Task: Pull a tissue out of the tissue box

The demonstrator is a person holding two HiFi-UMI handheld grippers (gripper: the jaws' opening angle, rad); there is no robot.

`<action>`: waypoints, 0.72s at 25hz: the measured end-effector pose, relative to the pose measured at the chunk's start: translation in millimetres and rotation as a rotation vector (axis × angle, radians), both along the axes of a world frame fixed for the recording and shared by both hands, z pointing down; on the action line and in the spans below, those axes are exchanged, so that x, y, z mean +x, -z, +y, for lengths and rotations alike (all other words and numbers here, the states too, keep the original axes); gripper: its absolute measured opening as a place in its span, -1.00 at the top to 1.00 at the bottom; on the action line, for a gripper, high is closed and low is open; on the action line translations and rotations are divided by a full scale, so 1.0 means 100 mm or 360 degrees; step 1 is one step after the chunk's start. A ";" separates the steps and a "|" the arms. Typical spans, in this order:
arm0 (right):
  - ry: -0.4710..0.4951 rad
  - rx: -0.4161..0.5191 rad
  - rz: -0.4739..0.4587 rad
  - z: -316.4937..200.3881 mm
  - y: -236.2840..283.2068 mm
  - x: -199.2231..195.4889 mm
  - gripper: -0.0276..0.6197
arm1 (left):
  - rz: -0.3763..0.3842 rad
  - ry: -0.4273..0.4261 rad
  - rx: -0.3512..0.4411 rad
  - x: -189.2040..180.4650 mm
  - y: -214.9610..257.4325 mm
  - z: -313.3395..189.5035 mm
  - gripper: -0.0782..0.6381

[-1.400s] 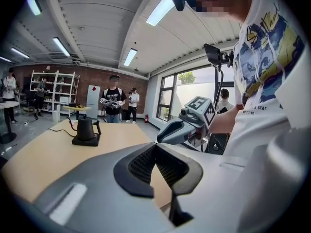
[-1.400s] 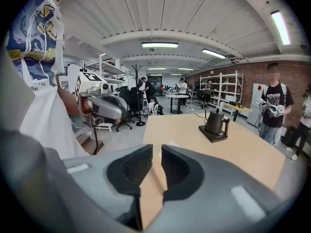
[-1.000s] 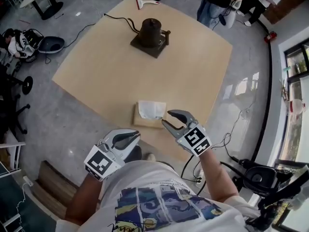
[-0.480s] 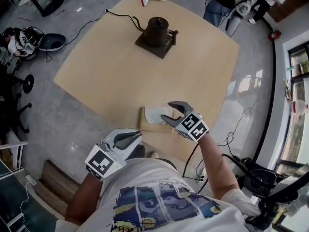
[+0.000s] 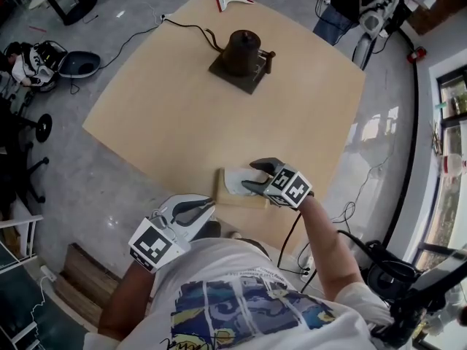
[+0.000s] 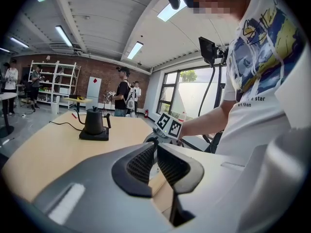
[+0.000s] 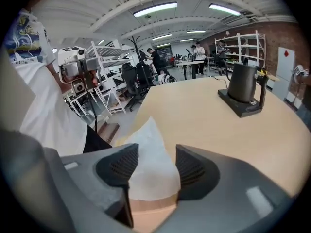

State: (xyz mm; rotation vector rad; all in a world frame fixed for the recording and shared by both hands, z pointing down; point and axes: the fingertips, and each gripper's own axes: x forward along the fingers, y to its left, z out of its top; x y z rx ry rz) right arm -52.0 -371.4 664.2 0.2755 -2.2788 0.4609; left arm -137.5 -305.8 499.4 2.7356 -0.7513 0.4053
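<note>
A low tan tissue box (image 5: 235,198) lies near the table's front edge, with a white tissue (image 5: 236,181) standing up out of its top. My right gripper (image 5: 249,177) points down at it. Its jaws are opening and stand on either side of the tissue (image 7: 150,166), and the pads are not pressing it. In the right gripper view the box (image 7: 146,216) shows just below the jaws. My left gripper (image 5: 206,205) hangs off the table's front edge, left of the box, close to my body. Its jaws are together with nothing between them (image 6: 155,152).
A black kettle (image 5: 243,48) on a dark base stands at the far side of the tan table (image 5: 160,108), its cord running off to the left. A small white and red tool (image 5: 232,1) lies at the far edge. People stand beyond the table at upper right.
My right gripper has come down and forward onto the tissue, and its jaws have spread wider. The left gripper has hardly shifted.
</note>
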 end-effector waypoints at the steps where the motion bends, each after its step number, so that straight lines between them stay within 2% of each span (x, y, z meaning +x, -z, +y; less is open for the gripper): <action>1: 0.0001 -0.0013 -0.0004 0.01 0.00 -0.02 0.20 | 0.0010 -0.0001 -0.0007 0.00 0.01 -0.01 0.72; 7: 0.0014 -0.0026 -0.0005 0.10 -0.02 -0.05 0.30 | 0.0025 -0.0025 0.0014 0.00 -0.02 -0.02 0.72; 14: 0.0024 0.0045 0.0013 0.10 0.03 -0.01 0.78 | 0.0038 -0.0035 0.0012 0.04 -0.02 -0.01 0.72; 16: 0.0020 0.0073 0.0010 0.11 0.05 0.01 0.89 | 0.0052 -0.0031 0.0005 0.07 0.03 0.01 0.72; 18: 0.0017 0.0085 0.0004 0.12 0.07 0.05 0.90 | 0.0064 -0.0020 0.0000 0.11 0.07 0.03 0.72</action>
